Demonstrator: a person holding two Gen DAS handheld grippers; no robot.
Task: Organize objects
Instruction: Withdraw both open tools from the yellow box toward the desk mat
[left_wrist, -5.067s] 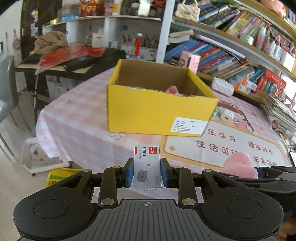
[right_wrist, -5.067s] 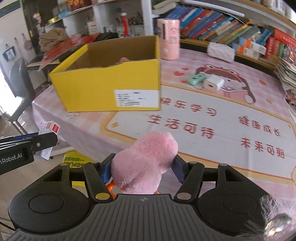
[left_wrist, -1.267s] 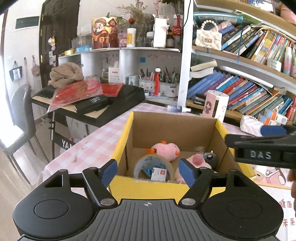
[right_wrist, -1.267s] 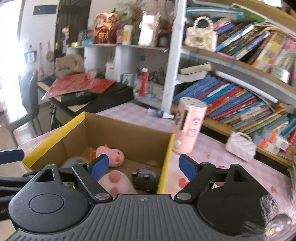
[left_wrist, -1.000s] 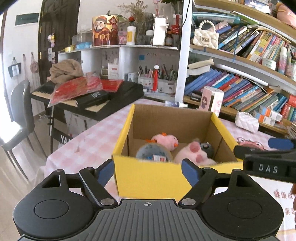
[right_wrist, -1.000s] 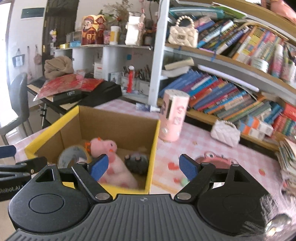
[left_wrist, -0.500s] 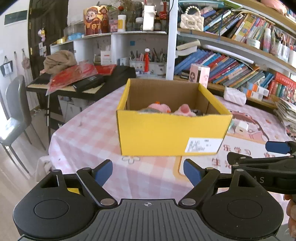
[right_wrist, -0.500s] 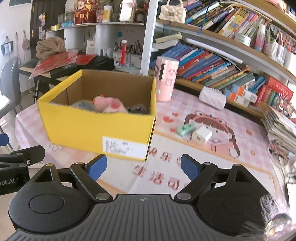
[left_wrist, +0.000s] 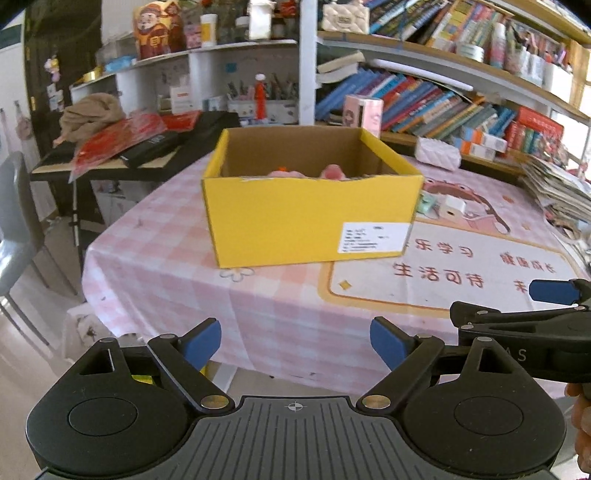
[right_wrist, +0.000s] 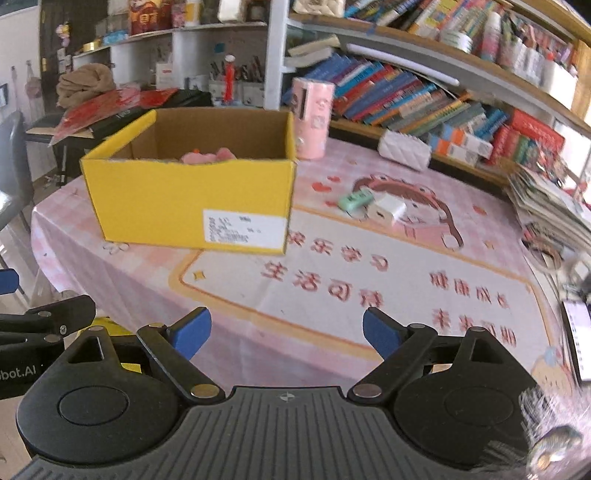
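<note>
The right gripper, jaws apart and empty like the left gripper, has just been opening; the mint green item beside the white charger lies ahead-right, nearer it, right of the yellow box

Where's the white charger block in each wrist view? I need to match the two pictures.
Left wrist: white charger block right of centre, just past the yellow box's right corner, beside the green item.
Right wrist: upper centre-right on the cartoon mat.
Shared landmark: the white label on the box's front.
</note>
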